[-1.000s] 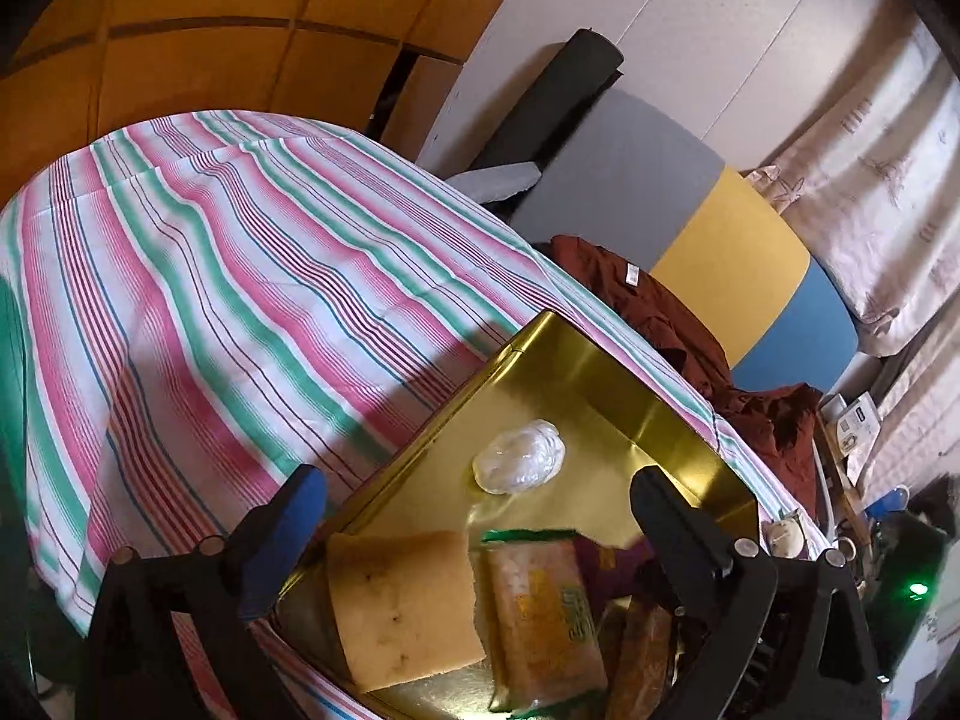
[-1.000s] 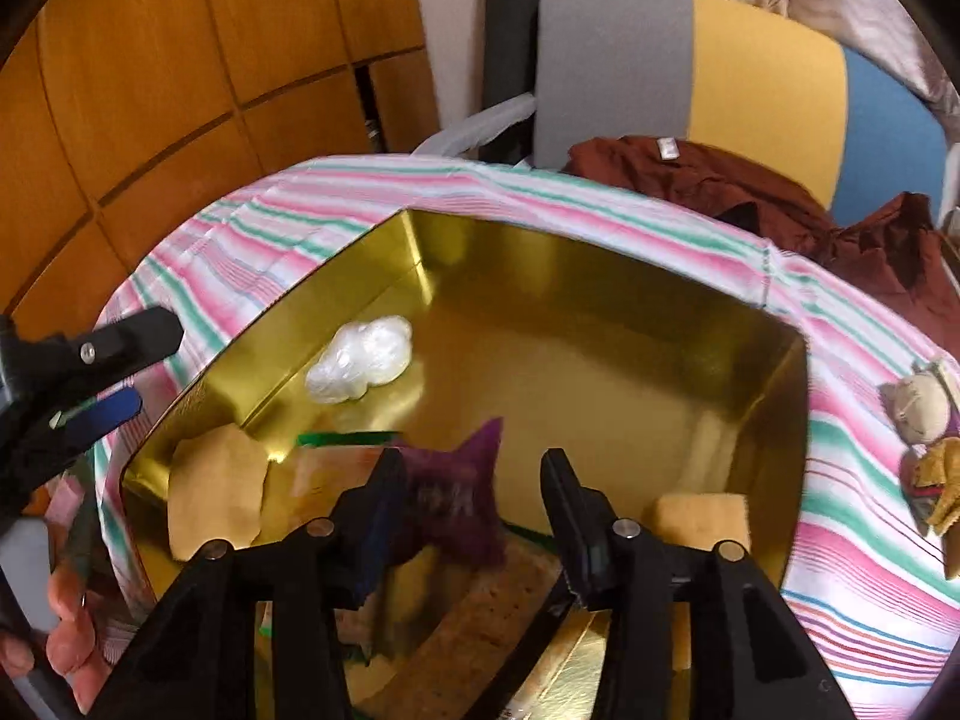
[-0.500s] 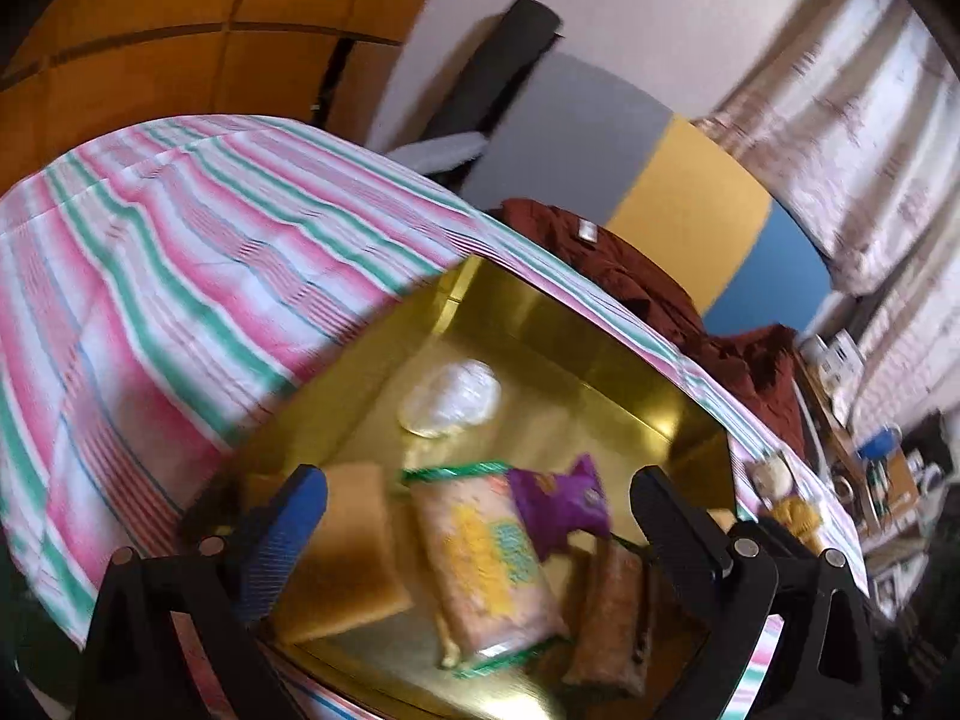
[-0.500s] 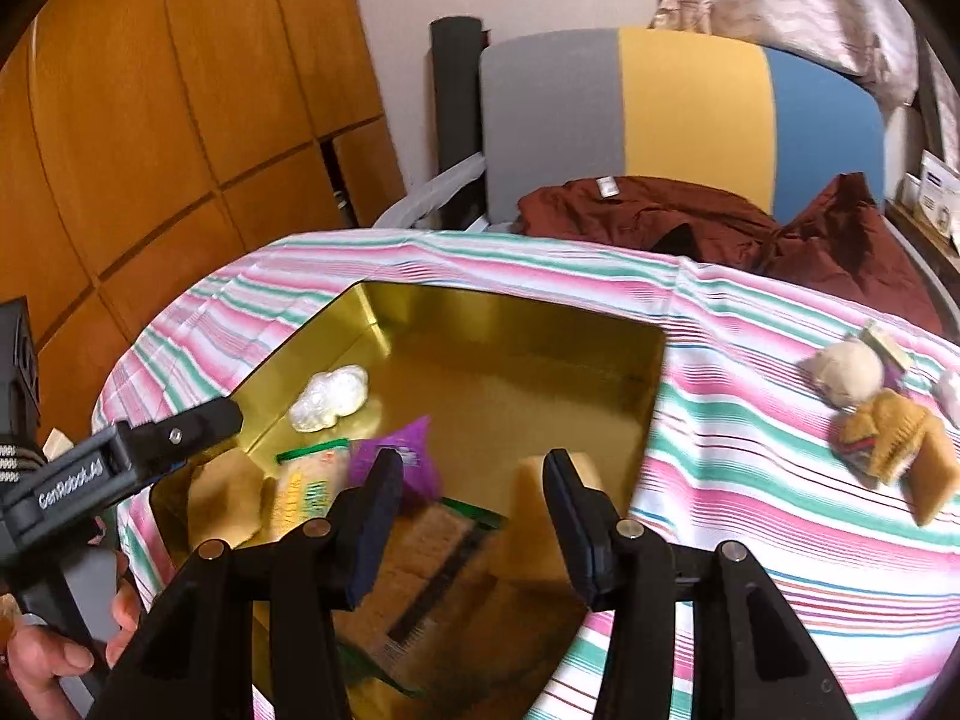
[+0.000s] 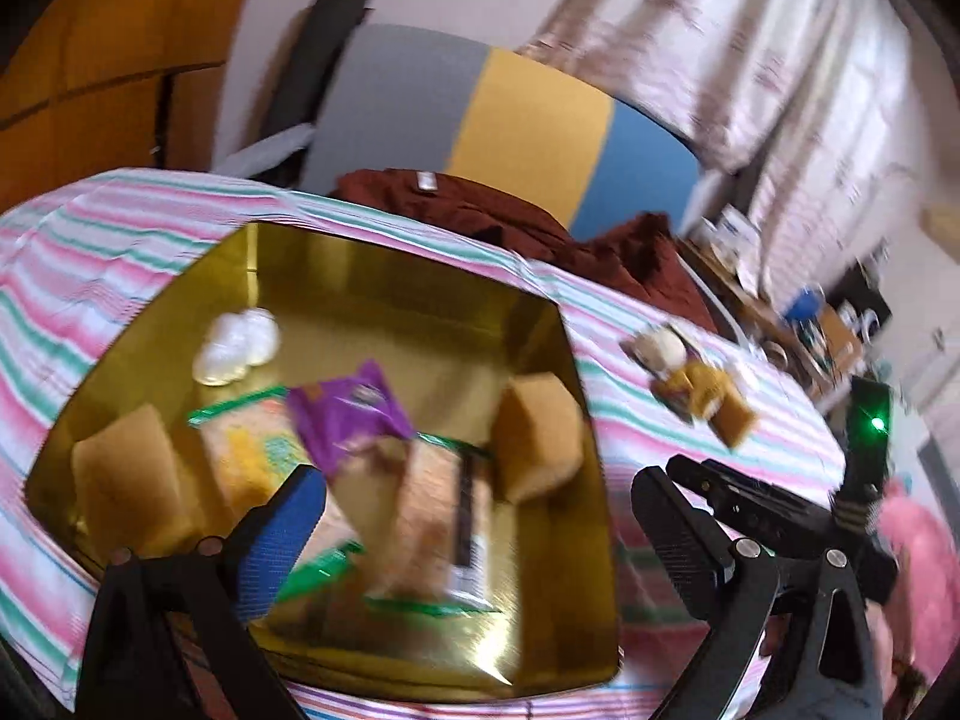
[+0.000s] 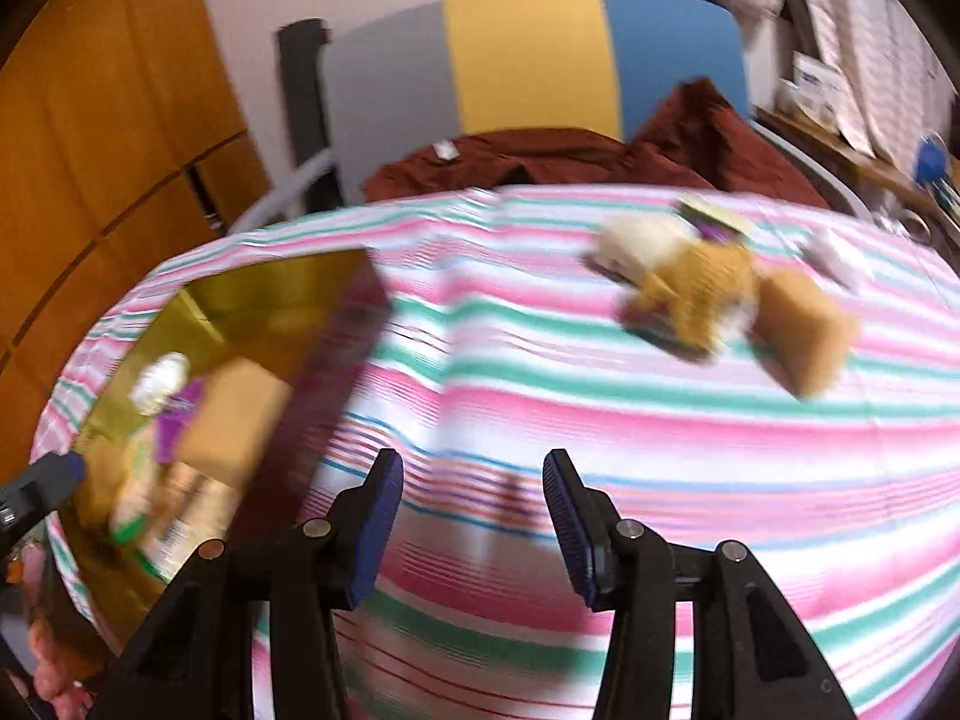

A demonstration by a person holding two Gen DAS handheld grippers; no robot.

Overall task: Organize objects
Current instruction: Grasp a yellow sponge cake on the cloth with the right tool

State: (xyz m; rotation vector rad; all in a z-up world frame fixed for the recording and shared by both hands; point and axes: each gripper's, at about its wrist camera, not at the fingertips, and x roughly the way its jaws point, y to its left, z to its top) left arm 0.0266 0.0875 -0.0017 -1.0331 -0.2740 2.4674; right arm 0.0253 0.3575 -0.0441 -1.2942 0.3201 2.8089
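Both claws, left (image 5: 480, 516) and right (image 6: 473, 516), spread and empty; two sponges (image 5: 540, 438) inside gold tray (image 5: 420, 276), one sponge (image 6: 804, 330) right of it.

Tray (image 5: 576, 360) on worktop (image 6: 540, 396) holds snack packets (image 5: 354, 414); loose snack pile (image 6: 714, 294) lies right of tray; chair (image 6: 540, 54) behind.

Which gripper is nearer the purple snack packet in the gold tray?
Left. The left gripper hangs over the gold tray, the purple snack packet just ahead of its fingers. The right gripper is over bare striped cloth beside the tray.
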